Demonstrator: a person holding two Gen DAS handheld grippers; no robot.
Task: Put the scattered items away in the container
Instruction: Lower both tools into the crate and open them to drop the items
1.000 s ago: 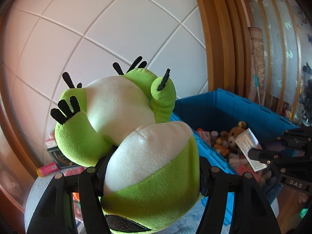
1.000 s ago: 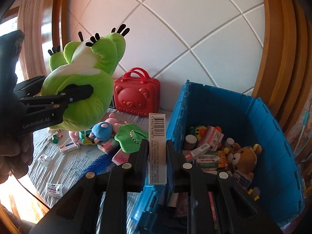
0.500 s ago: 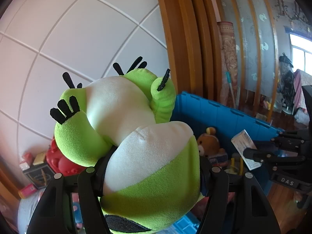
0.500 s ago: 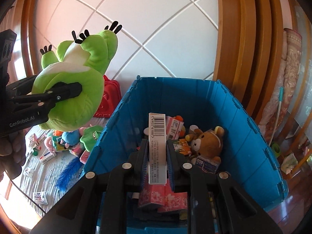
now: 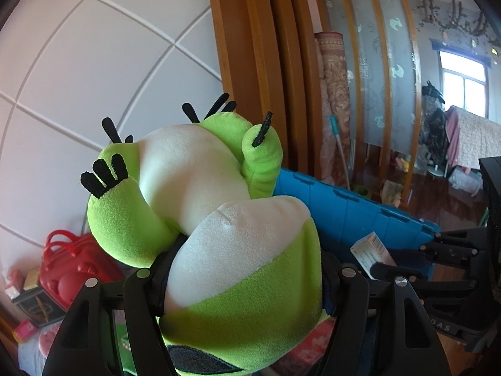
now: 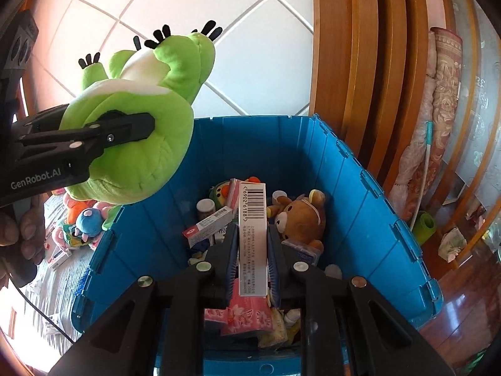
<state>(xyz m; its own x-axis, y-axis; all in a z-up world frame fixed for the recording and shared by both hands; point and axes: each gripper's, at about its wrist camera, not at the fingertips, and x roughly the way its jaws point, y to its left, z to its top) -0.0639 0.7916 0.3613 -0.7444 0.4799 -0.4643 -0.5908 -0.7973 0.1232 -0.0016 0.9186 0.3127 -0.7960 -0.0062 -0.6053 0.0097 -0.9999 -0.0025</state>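
Observation:
My left gripper (image 5: 242,272) is shut on a green and white plush frog (image 5: 203,194), squeezing its body between the jaws. In the right wrist view the frog (image 6: 134,144) hangs over the left rim of the blue container (image 6: 360,203). My right gripper (image 6: 252,235) is shut on a slim white box (image 6: 252,200) with a barcode, held upright above the container's inside. The left wrist view has that box (image 5: 369,249) and the right gripper (image 5: 394,263) at the right, in front of the container's far wall (image 5: 344,206).
The container holds a brown teddy bear (image 6: 300,219), small boxes and bottles. Plush toys (image 6: 84,219) and packets lie on the table to its left. A red bear case (image 5: 72,260) stands by the white wall. A hand (image 6: 25,232) holds the left gripper. A rolled carpet (image 6: 438,109) leans at right.
Both grippers have swung right toward the container. The right gripper with the box now hangs over its inside, and the frog has come up to its left rim. Both grips are unchanged.

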